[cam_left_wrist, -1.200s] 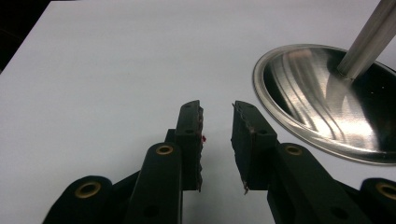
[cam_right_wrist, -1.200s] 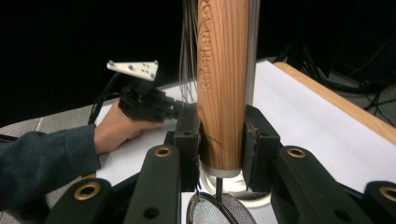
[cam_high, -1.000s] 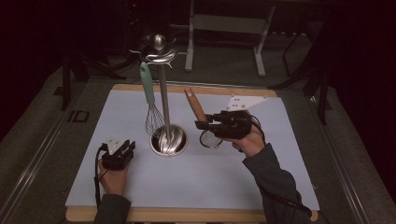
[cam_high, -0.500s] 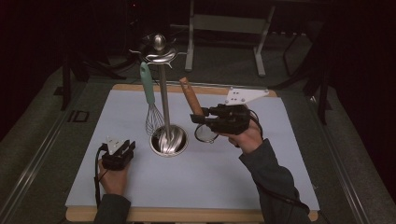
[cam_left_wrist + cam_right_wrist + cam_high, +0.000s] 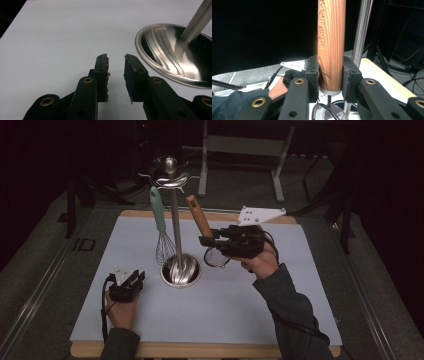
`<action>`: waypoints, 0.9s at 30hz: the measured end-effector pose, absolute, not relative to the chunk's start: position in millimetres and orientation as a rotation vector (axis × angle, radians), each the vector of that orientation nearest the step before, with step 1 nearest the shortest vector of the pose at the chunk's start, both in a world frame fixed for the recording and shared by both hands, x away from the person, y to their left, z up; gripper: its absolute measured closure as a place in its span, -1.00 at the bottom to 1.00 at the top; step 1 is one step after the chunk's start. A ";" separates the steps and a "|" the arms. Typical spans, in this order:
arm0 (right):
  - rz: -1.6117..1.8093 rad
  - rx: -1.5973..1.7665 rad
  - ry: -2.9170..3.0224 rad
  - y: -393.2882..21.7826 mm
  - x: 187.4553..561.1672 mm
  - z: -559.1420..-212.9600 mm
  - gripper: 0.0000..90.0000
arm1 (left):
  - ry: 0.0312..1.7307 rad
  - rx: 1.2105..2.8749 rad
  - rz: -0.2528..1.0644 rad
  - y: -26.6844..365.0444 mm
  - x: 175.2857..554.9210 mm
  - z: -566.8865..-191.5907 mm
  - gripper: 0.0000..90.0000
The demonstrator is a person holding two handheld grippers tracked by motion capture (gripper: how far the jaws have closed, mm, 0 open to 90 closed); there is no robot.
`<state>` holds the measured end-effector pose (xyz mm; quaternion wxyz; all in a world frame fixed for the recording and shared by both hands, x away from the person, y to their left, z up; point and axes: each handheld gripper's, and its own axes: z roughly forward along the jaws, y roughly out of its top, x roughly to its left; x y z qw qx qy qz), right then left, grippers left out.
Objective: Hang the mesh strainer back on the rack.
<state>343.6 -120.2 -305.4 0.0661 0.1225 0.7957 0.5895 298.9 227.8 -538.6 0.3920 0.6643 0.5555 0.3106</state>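
In our left gripper [image 5: 116, 75] view we list two black jaws standing apart with nothing between them, their pads [image 5: 107, 75] ragged at the edges, over a pale blue mat [image 5: 55, 35]; to the right, a polished steel dish base [image 5: 172, 55] with a slanting metal rod [image 5: 197, 22] rising from it.

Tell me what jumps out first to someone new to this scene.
The steel utensil stand rises mid-mat, a teal-handled whisk hanging from its top. Right of it, the right hand-held gripper is shut on a wooden-handled strainer, lifted off the table. The left hand-held gripper rests open beside the stand's base.
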 end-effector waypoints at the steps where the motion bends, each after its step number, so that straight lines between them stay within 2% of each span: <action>1: 1.769 0.371 2.401 -119.4 344.3 -305.0 0.58 | 1.411 1.685 0.788 227.8 299.0 -538.6 0.62; 27: 1.790 0.430 2.412 -102.5 365.1 -304.9 0.58 | 1.416 1.679 0.784 227.9 299.1 -538.6 0.62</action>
